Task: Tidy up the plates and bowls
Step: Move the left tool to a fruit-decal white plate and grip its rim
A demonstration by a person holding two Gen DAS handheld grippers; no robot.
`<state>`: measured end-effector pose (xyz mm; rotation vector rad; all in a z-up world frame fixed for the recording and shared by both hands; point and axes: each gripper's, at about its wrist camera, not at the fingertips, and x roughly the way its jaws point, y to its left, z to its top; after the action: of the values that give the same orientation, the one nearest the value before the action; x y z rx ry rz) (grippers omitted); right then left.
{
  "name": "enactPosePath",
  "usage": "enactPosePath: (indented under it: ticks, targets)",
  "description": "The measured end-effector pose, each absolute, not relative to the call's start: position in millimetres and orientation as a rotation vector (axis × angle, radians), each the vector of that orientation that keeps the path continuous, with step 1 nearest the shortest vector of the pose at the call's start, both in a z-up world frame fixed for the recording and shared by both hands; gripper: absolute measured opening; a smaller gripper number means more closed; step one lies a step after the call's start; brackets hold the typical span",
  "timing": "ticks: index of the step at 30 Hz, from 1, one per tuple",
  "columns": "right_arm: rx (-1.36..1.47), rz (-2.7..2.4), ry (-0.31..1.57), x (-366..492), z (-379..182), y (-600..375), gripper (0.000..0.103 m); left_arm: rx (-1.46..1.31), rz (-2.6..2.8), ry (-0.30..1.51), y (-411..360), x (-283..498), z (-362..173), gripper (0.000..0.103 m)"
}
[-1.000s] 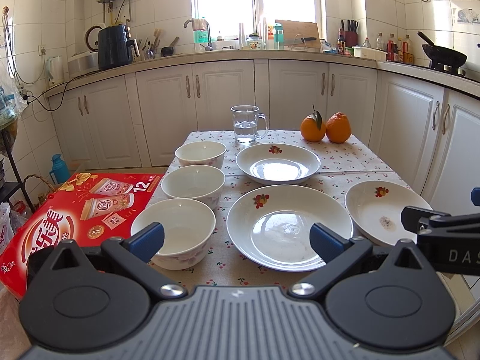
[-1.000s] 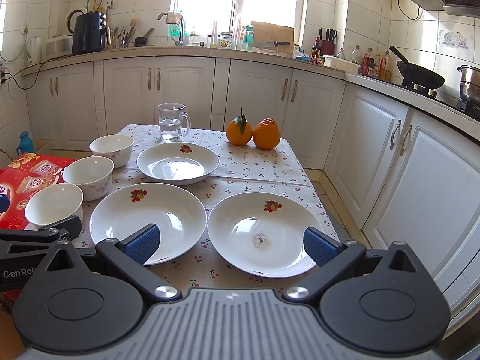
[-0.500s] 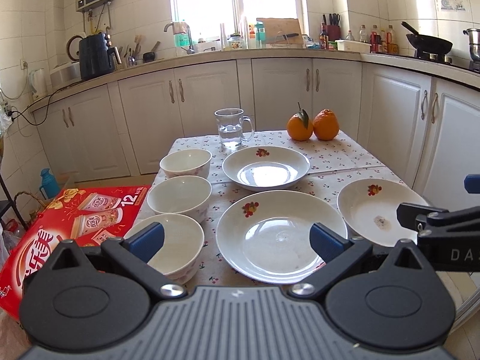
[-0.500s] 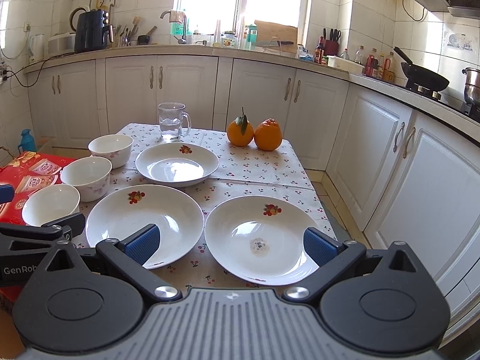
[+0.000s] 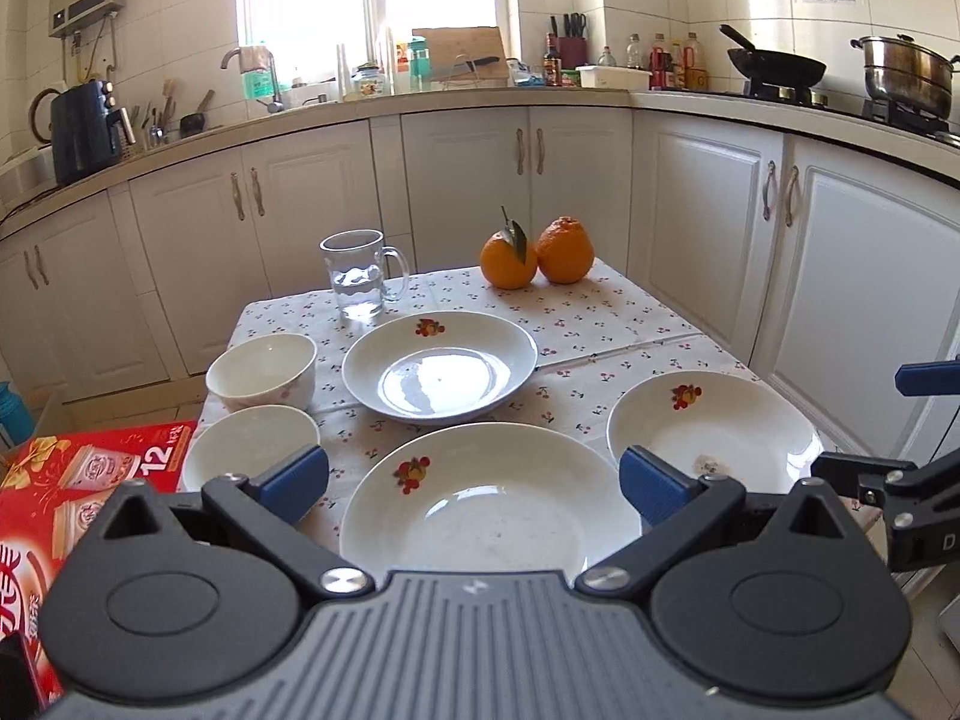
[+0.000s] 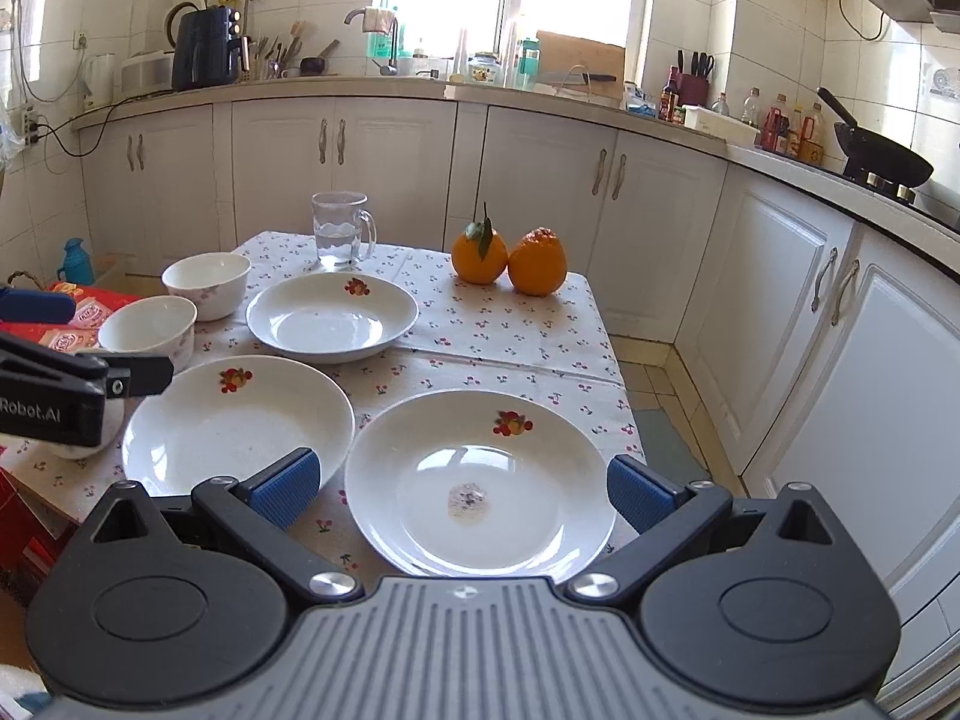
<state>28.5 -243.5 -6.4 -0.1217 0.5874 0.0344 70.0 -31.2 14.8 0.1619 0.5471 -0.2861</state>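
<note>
Three white fruit-print plates lie on the table: a large near plate (image 5: 489, 507) (image 6: 237, 423), a far plate (image 5: 439, 365) (image 6: 332, 317) and a right plate (image 5: 711, 432) (image 6: 480, 480). White bowls stand in a row at the left: far bowl (image 5: 262, 369) (image 6: 206, 279), middle bowl (image 5: 249, 444) (image 6: 147, 330); a nearer one is mostly hidden behind the left gripper. My left gripper (image 5: 474, 474) is open and empty over the large near plate. My right gripper (image 6: 459, 483) is open and empty over the right plate.
A glass mug of water (image 5: 360, 276) and two oranges (image 5: 534, 255) stand at the table's far end. A red carton (image 5: 72, 480) lies on the floor to the left. White cabinets (image 6: 810, 300) run behind and to the right.
Both grippers have moved forward and closer over the table. The left view has swung right, so the nearest bowl has slipped behind the left gripper. Nothing was grasped.
</note>
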Motion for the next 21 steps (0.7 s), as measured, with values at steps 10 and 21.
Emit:
enactPosePath:
  ticks: [10, 21]
  targets:
    - [-0.101, 0.126, 0.724, 43.2, -63.9, -285.9, 0.103, 0.250, -0.435, 0.608, -74.6, 121.3, -1.7, 0.102]
    - [-0.092, 0.190, 0.784, 66.1, -106.9, -304.3, 0.103, 0.315, -0.662, 0.784, -137.6, 181.2, -35.0, 0.102]
